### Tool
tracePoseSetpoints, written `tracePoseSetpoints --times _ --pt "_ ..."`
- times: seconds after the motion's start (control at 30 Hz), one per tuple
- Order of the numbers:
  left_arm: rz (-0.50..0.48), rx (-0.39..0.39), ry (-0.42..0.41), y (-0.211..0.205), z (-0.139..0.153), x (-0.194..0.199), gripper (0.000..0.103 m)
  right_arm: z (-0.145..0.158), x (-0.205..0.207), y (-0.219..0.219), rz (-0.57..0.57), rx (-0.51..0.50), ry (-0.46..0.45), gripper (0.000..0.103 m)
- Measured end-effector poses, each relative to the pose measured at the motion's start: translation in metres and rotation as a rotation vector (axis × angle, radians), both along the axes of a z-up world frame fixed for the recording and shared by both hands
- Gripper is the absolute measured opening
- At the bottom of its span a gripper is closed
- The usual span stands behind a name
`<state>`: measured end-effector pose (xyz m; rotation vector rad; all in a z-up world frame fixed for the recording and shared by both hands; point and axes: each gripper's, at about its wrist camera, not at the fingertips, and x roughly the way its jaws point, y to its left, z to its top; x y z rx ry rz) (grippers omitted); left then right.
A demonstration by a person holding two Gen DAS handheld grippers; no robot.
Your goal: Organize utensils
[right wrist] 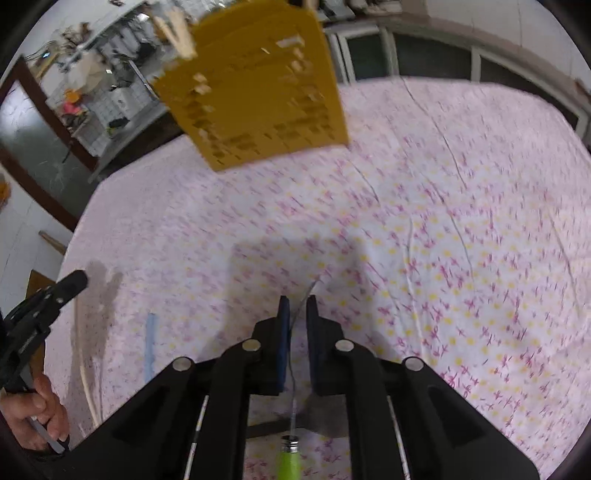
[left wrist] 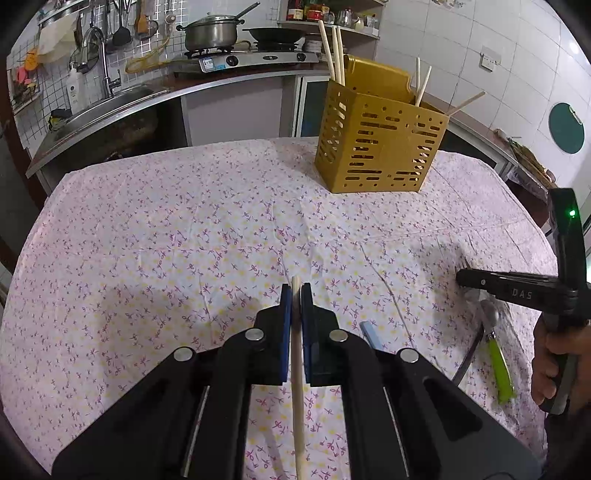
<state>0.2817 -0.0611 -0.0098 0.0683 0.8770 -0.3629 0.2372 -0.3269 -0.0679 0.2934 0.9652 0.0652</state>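
My left gripper (left wrist: 295,291) is shut on a pale wooden chopstick (left wrist: 297,387) that runs back between its blue pads above the flowered tablecloth (left wrist: 184,240). The right wrist view shows that gripper (right wrist: 79,278) at the far left, the chopstick (right wrist: 84,369) trailing under it. A fork with a green handle (right wrist: 289,459) has its thin metal neck (right wrist: 295,332) between the narrowly parted jaws of my right gripper (right wrist: 298,301), a gap on each side. The yellow slotted utensil holder (left wrist: 380,147) stands at the far side with several chopsticks in it.
A light blue utensil handle (left wrist: 369,332) lies just right of my left gripper. A person's hand (left wrist: 550,365) holds the right gripper (left wrist: 461,277) by the table's right edge. Behind the table are a sink counter (left wrist: 110,107), a stove with a pot (left wrist: 210,35) and a tiled wall.
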Motion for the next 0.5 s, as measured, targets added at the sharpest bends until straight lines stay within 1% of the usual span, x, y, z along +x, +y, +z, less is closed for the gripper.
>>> tracePoseSetpoints --times 0.13,0.3,0.4,0.5 --pt "0.001 -0.014 -0.022 0.003 0.011 -0.004 0.004 0.036 -0.017 0.007 0.006 -0.058 -0.107 0.004" --pt "-0.003 -0.032 -0.082 0.004 0.037 -0.016 0.004 0.081 -0.038 0.013 0.01 -0.12 -0.219 0.003" --pt "-0.002 -0.045 -0.129 0.003 0.054 -0.025 0.004 0.1 -0.049 0.013 0.006 -0.137 -0.268 0.003" --pt "0.0 -0.047 -0.169 0.002 0.068 -0.033 0.004 0.108 -0.052 0.014 0.015 -0.152 -0.277 0.003"
